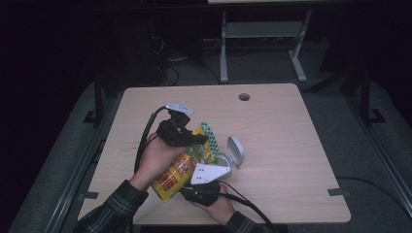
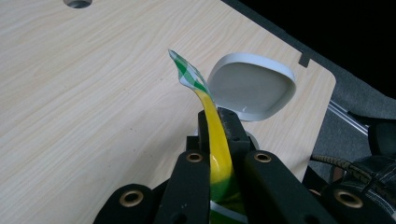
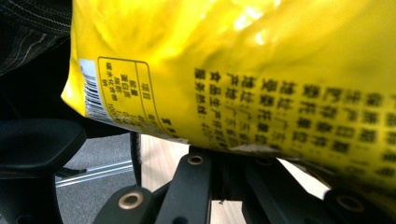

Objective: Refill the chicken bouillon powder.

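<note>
A person stands at the wooden bench and holds one pair of tongs in each hand. Between the two hands there is a yellow snack bag, lifted above the bench near its front edge and lying at a slant, the top end pointing away from the person.

The left tongs are clenched on the upper part of the bag. In the left gripper view the yellow film passes tightly between the two black jaws, and the green-and-white checked top edge curls up beyond them.

The right tongs are at the lower part of the bag, close to the person. In the right gripper view the bag lies just over the jaws, with its black printed text and a barcode, but the jaw tips are hidden under it; the jaws seem closed, and I cannot see if they really pinch the film.

Just beside the bag, on the bench, stands a small white container with its hinged lid open and upright. In the left gripper view this lid is directly behind the jaws.
</note>
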A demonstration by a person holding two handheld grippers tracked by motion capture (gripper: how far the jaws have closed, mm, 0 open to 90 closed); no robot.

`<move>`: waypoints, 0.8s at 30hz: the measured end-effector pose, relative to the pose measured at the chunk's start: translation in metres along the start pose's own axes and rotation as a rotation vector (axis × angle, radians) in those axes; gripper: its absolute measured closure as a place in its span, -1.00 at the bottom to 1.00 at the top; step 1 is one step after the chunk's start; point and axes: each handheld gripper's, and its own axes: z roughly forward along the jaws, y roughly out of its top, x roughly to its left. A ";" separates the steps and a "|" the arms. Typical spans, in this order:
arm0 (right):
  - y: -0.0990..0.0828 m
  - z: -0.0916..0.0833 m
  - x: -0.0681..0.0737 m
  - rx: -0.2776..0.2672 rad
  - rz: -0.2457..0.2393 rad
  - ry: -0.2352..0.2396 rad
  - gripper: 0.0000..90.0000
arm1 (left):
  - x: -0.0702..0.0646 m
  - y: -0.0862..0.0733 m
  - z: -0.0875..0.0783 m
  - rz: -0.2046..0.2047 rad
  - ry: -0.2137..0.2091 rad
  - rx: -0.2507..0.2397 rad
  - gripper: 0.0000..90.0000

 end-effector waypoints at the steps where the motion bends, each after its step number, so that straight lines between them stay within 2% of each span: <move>1: 0.000 0.000 0.000 0.000 0.002 0.000 1.00 | 0.000 0.000 0.000 0.000 0.000 0.006 1.00; 11: 0.000 -0.002 0.001 -0.011 0.005 0.000 1.00 | -0.002 0.005 0.004 0.021 -0.003 0.037 1.00; 24: 0.001 -0.003 0.000 -0.019 0.003 -0.004 1.00 | -0.003 0.010 0.009 0.024 -0.004 0.063 1.00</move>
